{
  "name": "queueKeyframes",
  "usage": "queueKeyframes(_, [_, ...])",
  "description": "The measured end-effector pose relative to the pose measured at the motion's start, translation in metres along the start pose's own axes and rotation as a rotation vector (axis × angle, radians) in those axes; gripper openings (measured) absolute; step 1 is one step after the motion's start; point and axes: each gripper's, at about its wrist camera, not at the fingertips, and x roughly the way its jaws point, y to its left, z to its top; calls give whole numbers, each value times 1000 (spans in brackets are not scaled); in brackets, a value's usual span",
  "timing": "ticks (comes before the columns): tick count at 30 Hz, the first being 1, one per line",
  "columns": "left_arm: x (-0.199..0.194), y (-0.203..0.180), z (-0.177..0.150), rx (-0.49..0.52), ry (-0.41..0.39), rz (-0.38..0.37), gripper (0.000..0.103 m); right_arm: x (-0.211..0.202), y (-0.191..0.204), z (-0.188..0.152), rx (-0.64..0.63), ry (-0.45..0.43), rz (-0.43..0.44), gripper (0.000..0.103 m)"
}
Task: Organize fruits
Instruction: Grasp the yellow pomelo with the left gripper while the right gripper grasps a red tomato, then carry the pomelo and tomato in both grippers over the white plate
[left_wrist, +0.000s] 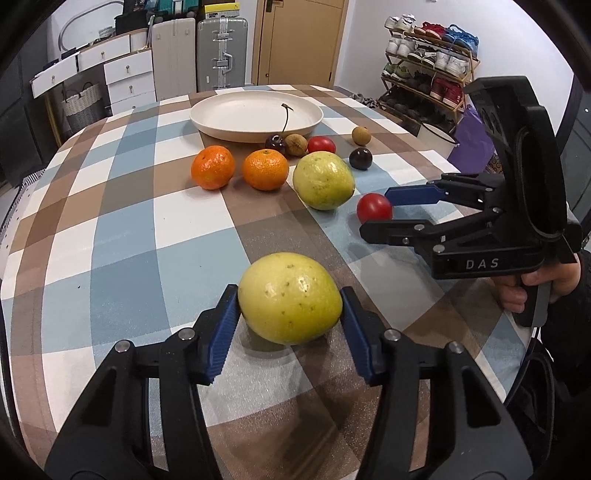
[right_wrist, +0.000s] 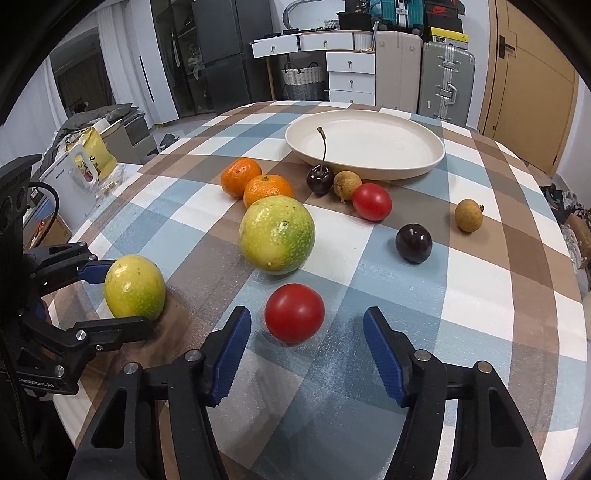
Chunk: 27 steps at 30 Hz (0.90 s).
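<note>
My left gripper (left_wrist: 290, 295) is shut on a yellow-green round fruit (left_wrist: 290, 297) that rests on the checked tablecloth, a blue pad against each side; the right wrist view shows the same fruit (right_wrist: 135, 286) at the left. My right gripper (right_wrist: 306, 314) stands open around a red cherry tomato (right_wrist: 294, 313), with a gap on both sides, wider on the right. A second, larger yellow-green fruit (right_wrist: 277, 234) lies behind it. Farther back are two mandarins (right_wrist: 241, 176) (right_wrist: 267, 190), a stemmed dark cherry (right_wrist: 319, 179), and an empty cream plate (right_wrist: 369, 170).
Near the plate lie a brown longan (right_wrist: 347, 184), another red tomato (right_wrist: 371, 201), a dark cherry (right_wrist: 413, 238) and a second longan (right_wrist: 468, 215). A person's hand (left_wrist: 517, 291) holds the right gripper's handle. Beyond the table stand suitcases, drawers and a shoe rack (left_wrist: 428, 66).
</note>
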Motion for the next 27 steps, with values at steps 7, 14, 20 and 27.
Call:
queueKeyframes(7, [-7, 8, 4, -55, -51, 24, 51, 3, -1, 3, 9, 5, 1, 50])
queueKeyframes(14, [-12, 15, 9, -106, -101, 50, 51, 1, 0, 2, 10, -8, 27, 33])
queueKeyframes(20, [-14, 13, 14, -116, -127, 62, 51, -5, -3, -3, 17, -24, 33, 32])
queueKeyframes(27, [-17, 11, 24, -124, -160, 77, 51, -24, -20, -1, 51, -86, 37, 32])
